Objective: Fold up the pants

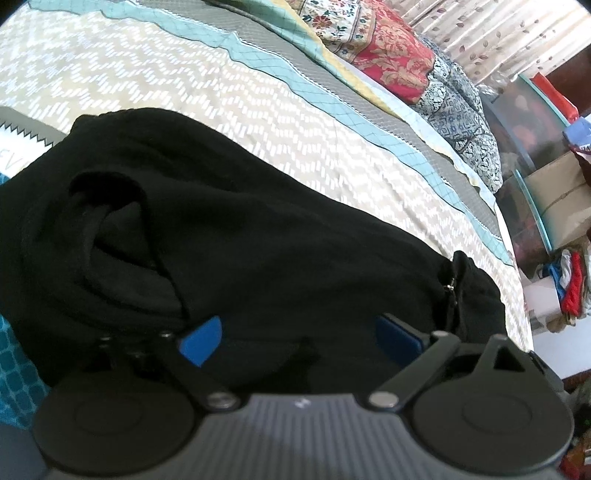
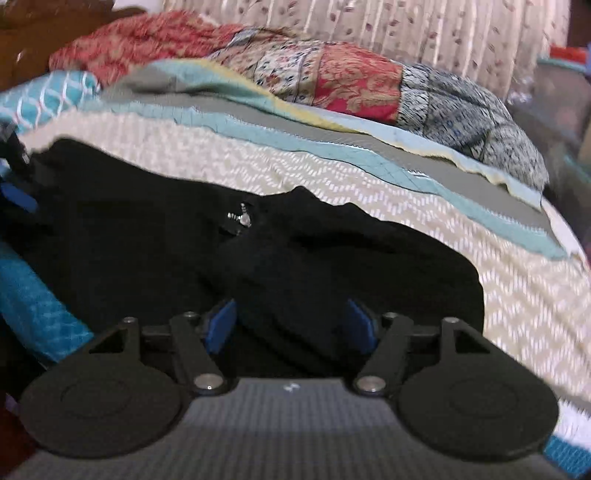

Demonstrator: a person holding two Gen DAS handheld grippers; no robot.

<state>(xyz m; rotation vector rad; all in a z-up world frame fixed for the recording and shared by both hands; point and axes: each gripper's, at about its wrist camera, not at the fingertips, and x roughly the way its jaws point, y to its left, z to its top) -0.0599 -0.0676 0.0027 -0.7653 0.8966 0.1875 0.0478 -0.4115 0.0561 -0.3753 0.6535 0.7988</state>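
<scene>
Black pants (image 1: 258,221) lie bunched on the patterned bedspread (image 1: 184,85), with a zip pull (image 1: 451,286) at their right end. My left gripper (image 1: 299,341) hovers low over the near edge of the cloth. Its blue pads (image 1: 201,339) stand wide apart, open, with dark fabric lying between them. In the right wrist view the same pants (image 2: 147,240) spread to the left, zip pull (image 2: 243,218) showing. My right gripper (image 2: 291,325) is open around a thick fold of the black cloth, which fills most of the gap between its blue pads (image 2: 221,325).
A folded quilt of red, floral and blue patches (image 2: 351,85) lies along the far side of the bed, over teal and grey blanket edges (image 2: 295,136). Curtains (image 2: 406,29) hang behind. Boxes and clothes (image 1: 554,221) crowd the floor past the bed's right edge.
</scene>
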